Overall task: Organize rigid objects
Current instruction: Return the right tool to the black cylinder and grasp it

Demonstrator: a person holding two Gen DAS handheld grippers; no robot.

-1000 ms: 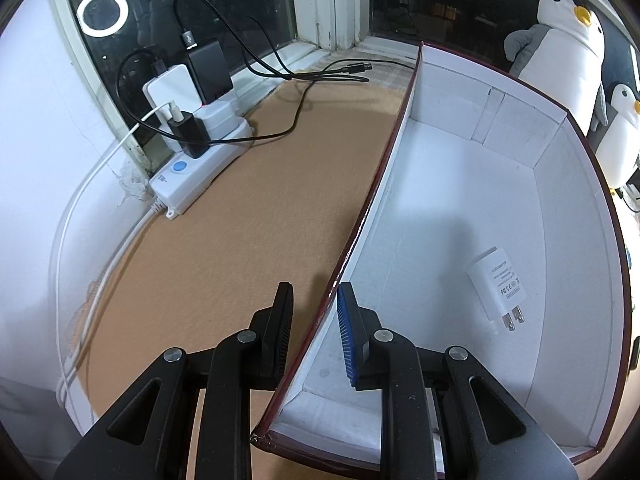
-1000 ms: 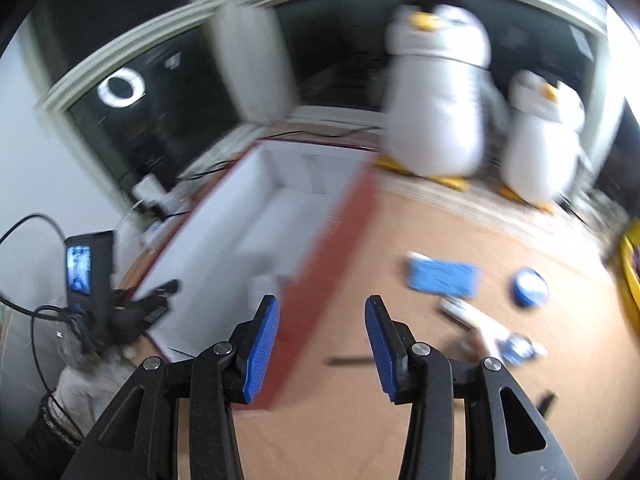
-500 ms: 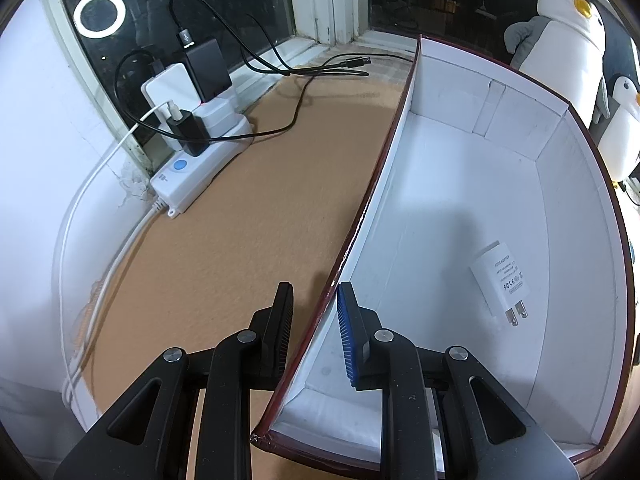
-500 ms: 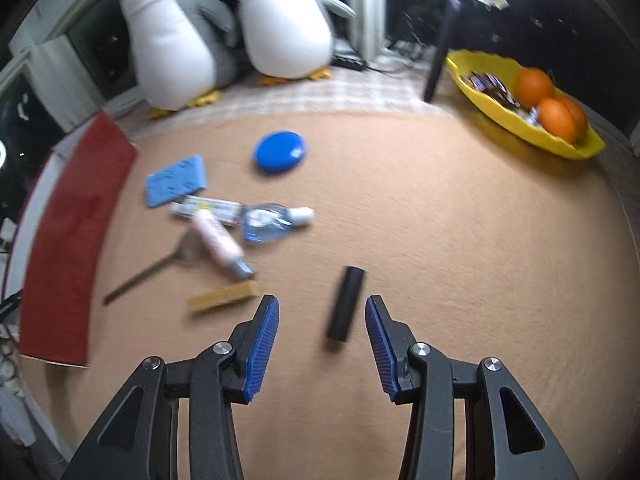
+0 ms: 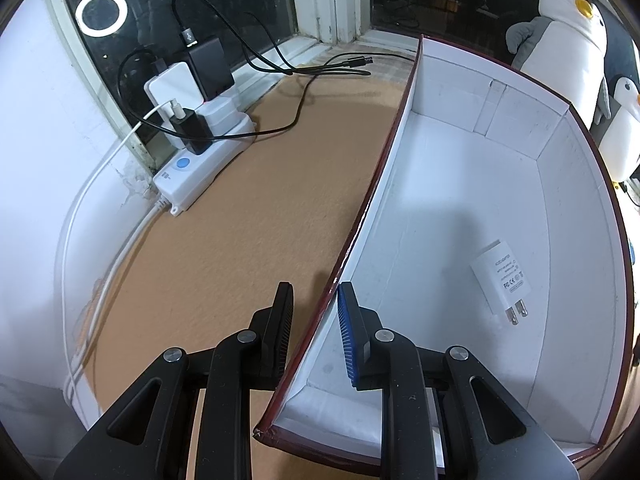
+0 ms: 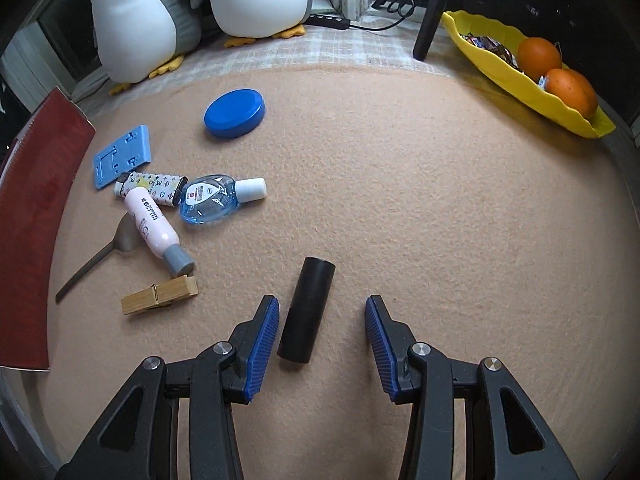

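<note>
1 charger (image 5: 503, 276) lies in the box (image 5: 404, 128); left gripper (image 5: 313, 322) pinches its wall; right gripper (image 6: 322, 338), empty and half-open, straddles the tube (image 6: 307, 309); 8 items remain outside.

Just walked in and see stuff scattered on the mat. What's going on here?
A person with two handheld grippers is sorting loose items into a white-lined box. The left gripper is clamped on the box's side wall; only a white charger lies inside. The right gripper hovers open around a black cylinder lying on the mat, not yet gripping it.
</note>
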